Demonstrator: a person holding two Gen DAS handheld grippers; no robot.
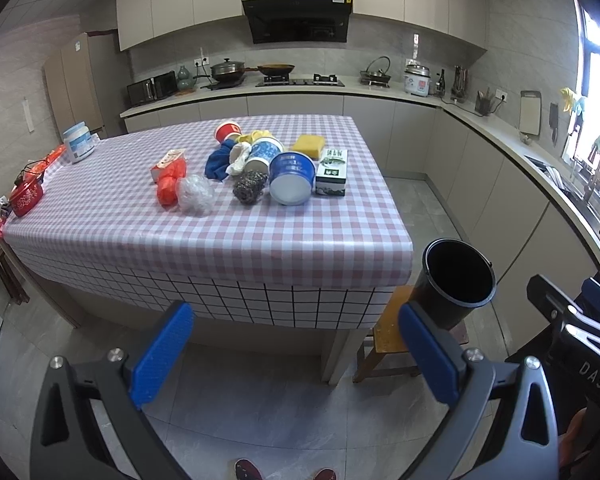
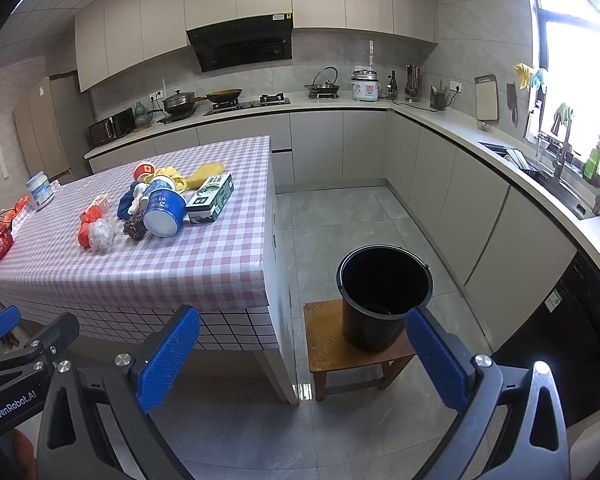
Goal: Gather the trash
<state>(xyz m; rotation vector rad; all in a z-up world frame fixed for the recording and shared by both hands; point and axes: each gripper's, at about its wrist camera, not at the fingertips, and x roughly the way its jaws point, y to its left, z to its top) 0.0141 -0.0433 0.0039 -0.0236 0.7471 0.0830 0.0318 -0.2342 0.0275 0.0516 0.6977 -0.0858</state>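
A pile of trash lies on the checked table (image 1: 204,232) (image 2: 172,264): a blue tub on its side (image 1: 291,178) (image 2: 165,212), a steel scourer (image 1: 250,186) (image 2: 135,227), an orange bag (image 1: 171,184) (image 2: 86,231), clear crumpled plastic (image 1: 196,196) (image 2: 102,234), a blue cloth (image 1: 219,162), a red cup (image 1: 226,131) (image 2: 144,170), a green carton (image 1: 332,172) (image 2: 211,198) and a yellow sponge (image 1: 308,144) (image 2: 206,172). A black bucket (image 1: 456,280) (image 2: 384,296) stands on a wooden stool (image 2: 332,344) right of the table. My left gripper (image 1: 296,356) and right gripper (image 2: 304,354) hover open and empty, short of the table's near edge.
A white jar (image 1: 79,142) (image 2: 40,192) and a red pot (image 1: 26,196) sit at the table's left side. Kitchen counters (image 2: 500,152) run along the back and right walls. Grey tiled floor (image 2: 360,220) lies between table and cabinets. A person's shoes (image 1: 248,470) show below.
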